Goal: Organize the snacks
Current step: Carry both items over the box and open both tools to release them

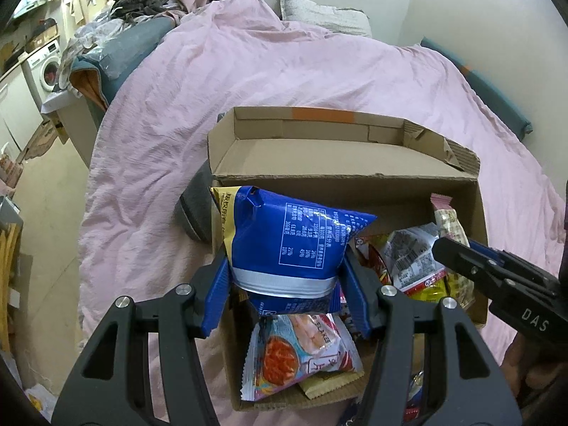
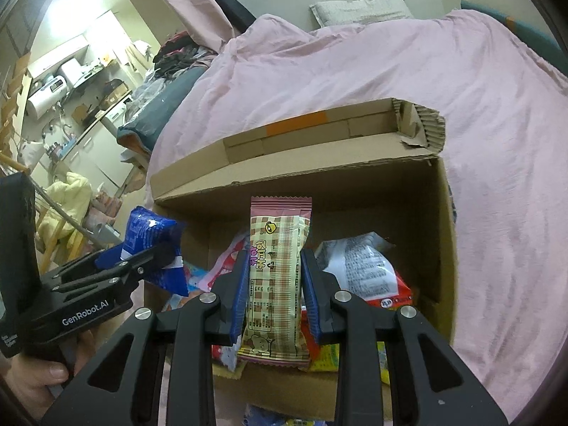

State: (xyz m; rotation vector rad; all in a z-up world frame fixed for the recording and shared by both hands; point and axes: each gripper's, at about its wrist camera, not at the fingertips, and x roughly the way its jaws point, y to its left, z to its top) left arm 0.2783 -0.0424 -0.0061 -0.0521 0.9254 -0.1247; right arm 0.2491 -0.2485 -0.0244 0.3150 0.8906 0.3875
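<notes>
An open cardboard box [image 1: 355,174] sits on a pink bed and holds several snack packs. My left gripper [image 1: 285,280] is shut on a blue snack bag [image 1: 284,234] and holds it above the box's left side. My right gripper [image 2: 273,284] is shut on a long pink checked snack bar [image 2: 278,277], held upright over the box [image 2: 443,230]. The right gripper [image 1: 497,273] also shows at the right in the left wrist view. The left gripper [image 2: 142,259] with the blue bag [image 2: 149,234] shows at the left in the right wrist view.
A pink duvet [image 1: 284,71] covers the bed around the box. A white pack with a red picture [image 1: 298,351] lies at the box's near end. A silver and red pack [image 2: 362,269] lies at its right. Cluttered shelves and a washing machine [image 1: 48,67] stand far left.
</notes>
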